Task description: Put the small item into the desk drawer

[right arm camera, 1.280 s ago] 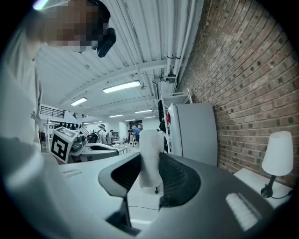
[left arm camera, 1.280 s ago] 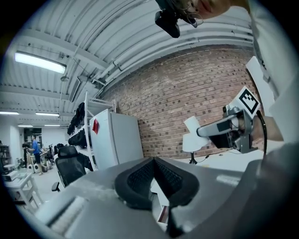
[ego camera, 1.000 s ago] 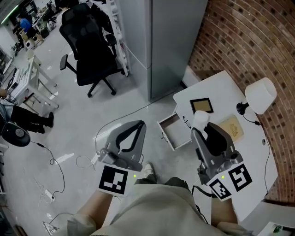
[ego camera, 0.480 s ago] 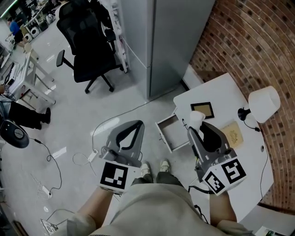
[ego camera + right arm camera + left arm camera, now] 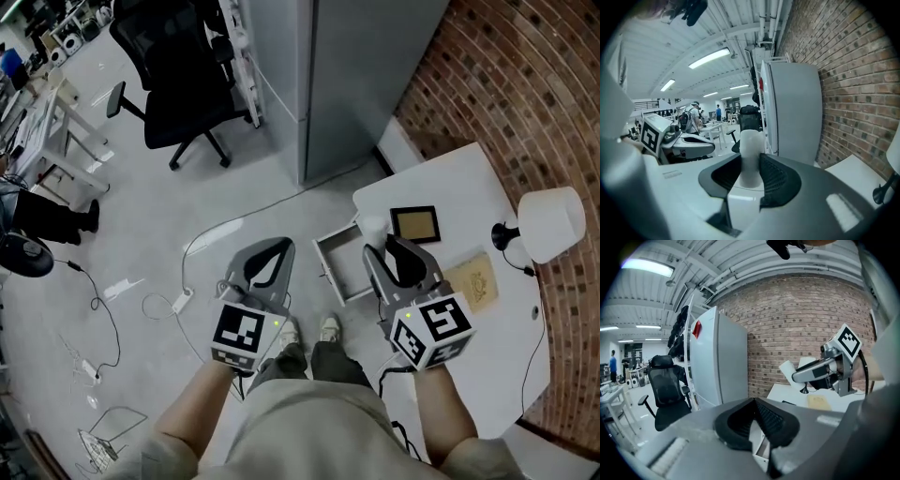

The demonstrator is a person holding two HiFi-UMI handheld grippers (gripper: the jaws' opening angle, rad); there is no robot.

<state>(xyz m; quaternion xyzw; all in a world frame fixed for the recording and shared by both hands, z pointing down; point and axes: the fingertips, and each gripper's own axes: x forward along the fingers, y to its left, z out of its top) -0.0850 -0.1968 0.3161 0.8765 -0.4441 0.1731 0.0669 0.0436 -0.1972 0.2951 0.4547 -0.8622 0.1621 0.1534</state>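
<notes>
Cylinder (image 5: 373,228) in right claw (image 5: 751,161) now nearer drawer (image 5: 342,268)

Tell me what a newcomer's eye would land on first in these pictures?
Probably the two handheld grippers low in the head view: the right gripper clamps a small white item near the open drawer of the white desk, while the left gripper is shut and empty over the floor. Next comes the white lamp at the desk's right end, beside the brick wall.
</notes>
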